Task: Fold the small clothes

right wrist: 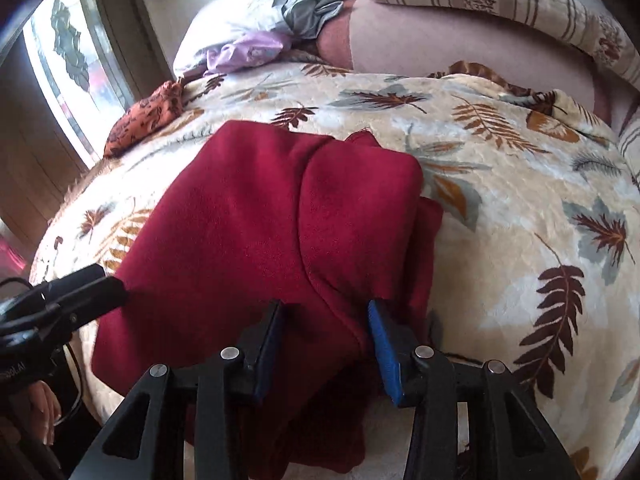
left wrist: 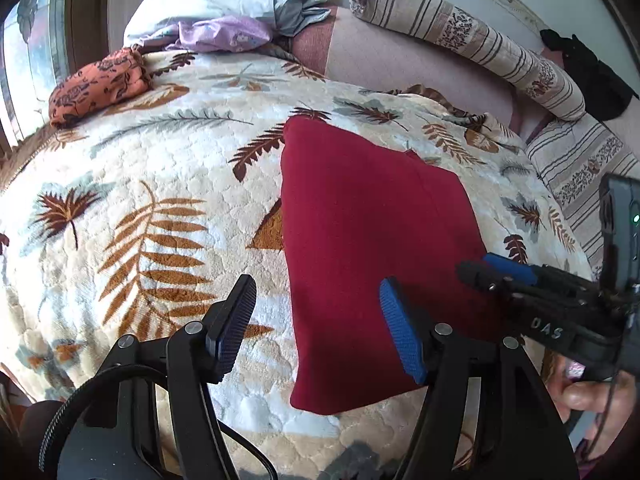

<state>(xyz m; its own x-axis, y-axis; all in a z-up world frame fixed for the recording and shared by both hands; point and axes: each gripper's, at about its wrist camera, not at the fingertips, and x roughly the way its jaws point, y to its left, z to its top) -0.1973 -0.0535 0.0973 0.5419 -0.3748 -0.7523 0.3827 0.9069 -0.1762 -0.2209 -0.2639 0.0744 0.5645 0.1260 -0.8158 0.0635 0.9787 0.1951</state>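
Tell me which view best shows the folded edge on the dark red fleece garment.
The right wrist view: the dark red fleece garment fills it, its folded flap plain. The left wrist view shows it as one flat panel, the right gripper covering its near corner.

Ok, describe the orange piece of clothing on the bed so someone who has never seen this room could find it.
Start at the leaf-print blanket covering the bed and follow it to the far corner by the window. There lies the crumpled orange cloth, with a dark floral print. The purple cloth behind it is paler, and the red garment is plain.
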